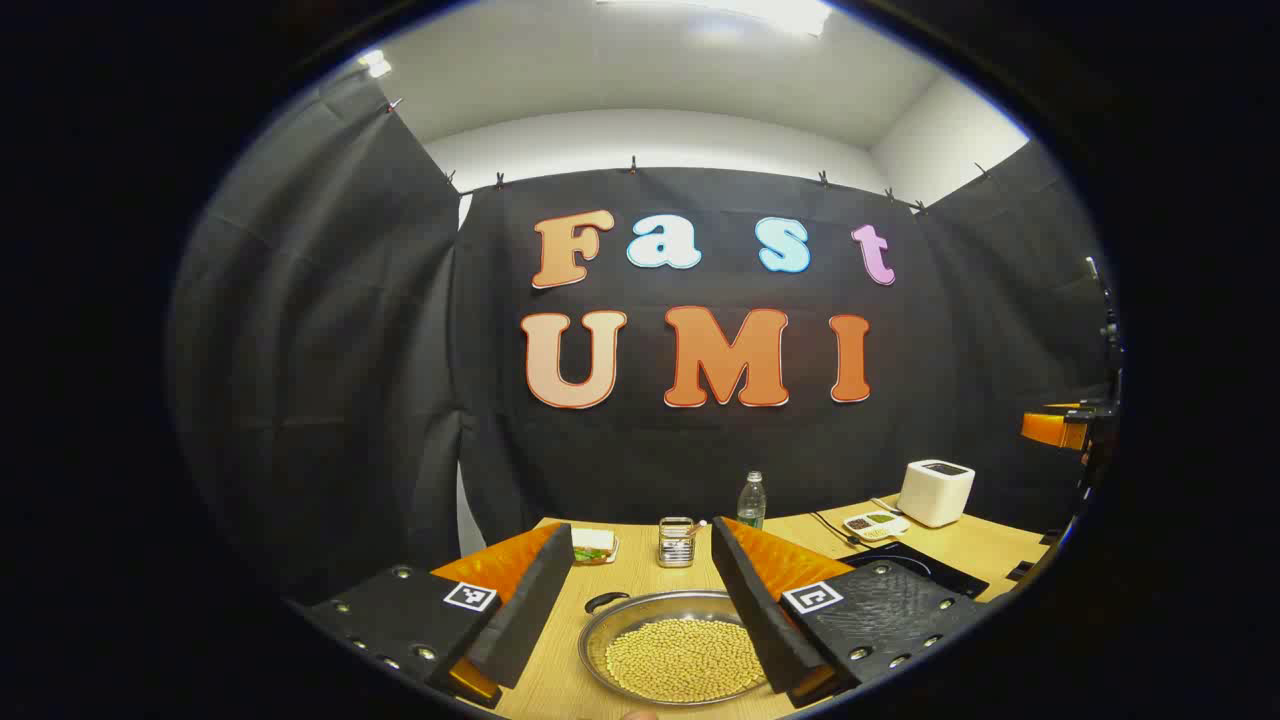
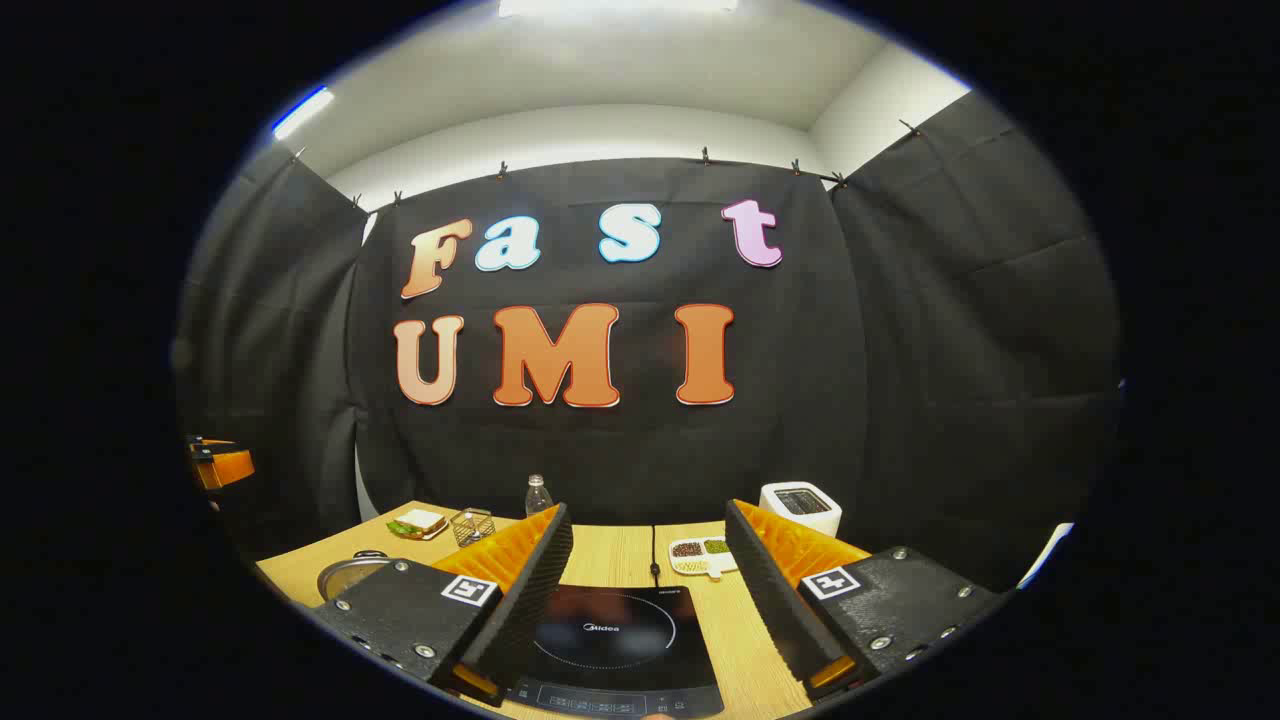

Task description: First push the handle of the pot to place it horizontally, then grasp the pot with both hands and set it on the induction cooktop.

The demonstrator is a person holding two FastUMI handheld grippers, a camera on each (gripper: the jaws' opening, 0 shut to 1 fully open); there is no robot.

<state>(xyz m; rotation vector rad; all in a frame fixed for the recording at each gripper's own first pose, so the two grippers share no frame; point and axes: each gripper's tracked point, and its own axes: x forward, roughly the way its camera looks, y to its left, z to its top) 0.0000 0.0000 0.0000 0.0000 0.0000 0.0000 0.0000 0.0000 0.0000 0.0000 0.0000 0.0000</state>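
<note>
In the left gripper view a shallow steel pot (image 1: 680, 650) full of yellow beans sits on the wooden table (image 1: 640, 575), with a small black handle (image 1: 606, 601) at its far left rim. My left gripper (image 1: 640, 600) hangs open above it, the pot showing between the two fingers. In the right gripper view the black induction cooktop (image 2: 615, 645) lies flat under my right gripper (image 2: 650, 590), which is open with nothing between its fingers. The pot's rim (image 2: 345, 575) peeks out at the left there. The cooktop's corner (image 1: 915, 565) also appears right of the left gripper.
At the back of the table stand a water bottle (image 1: 751, 500), a metal wire holder (image 1: 677, 541), a sandwich on a plate (image 1: 593, 546), a divided dish of grains (image 2: 703, 553) and a white toaster (image 2: 801, 505). The other gripper's orange body (image 1: 1060, 425) shows at far right.
</note>
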